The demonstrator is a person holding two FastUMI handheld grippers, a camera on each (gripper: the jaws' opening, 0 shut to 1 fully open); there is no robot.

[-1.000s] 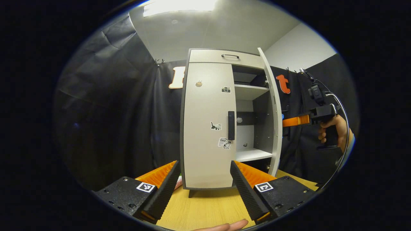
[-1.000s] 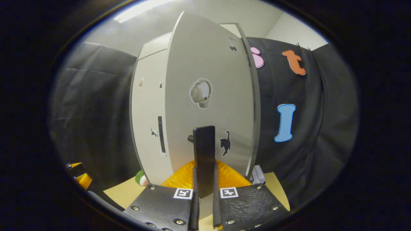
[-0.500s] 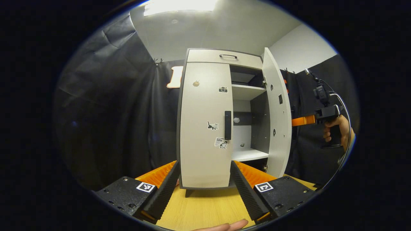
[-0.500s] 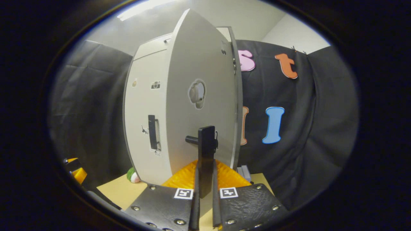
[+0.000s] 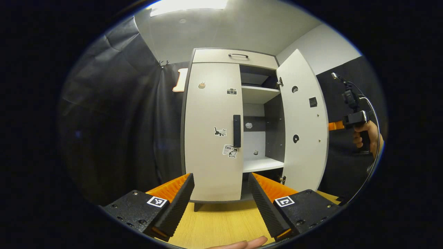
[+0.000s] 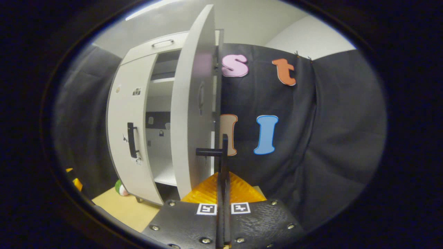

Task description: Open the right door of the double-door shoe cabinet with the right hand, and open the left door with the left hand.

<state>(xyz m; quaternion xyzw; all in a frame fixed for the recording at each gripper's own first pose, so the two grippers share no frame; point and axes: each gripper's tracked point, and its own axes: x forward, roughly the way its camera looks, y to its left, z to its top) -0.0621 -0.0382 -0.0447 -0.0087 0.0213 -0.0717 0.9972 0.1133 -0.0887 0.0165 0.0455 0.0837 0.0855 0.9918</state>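
The shoe cabinet (image 5: 221, 124) stands on the wooden table (image 5: 221, 224) against the black cloth wall, its right door (image 5: 303, 124) swung wide and its left door (image 5: 213, 131) flat against the frame. In the left gripper view the open door's inner face hides most of the right gripper (image 5: 335, 125); a short length of its fingers juts past the door's edge, and the hand (image 5: 363, 136) on its grip sits near the picture's rim. The cabinet's lower compartment is dark and hard to read. In the right gripper view the right door (image 6: 193, 114) is seen nearly edge-on, and a small green-and-white object (image 6: 120, 187) beside the cabinet's foot is too blurred to name.

The right gripper (image 6: 223, 186) is held level, pointing along the door's outer face, with its jaws closed tight on the right door's handle (image 6: 224, 152), one finger on each side of the thin bar. The left gripper (image 5: 219, 193) hovers low over the table in front of the closed left door, level and facing it, jaws spread wide and holding nothing. The left door's handle (image 5: 237, 130) is above and beyond its fingertips, untouched. A fingertip (image 5: 242, 243) shows at the bottom edge.
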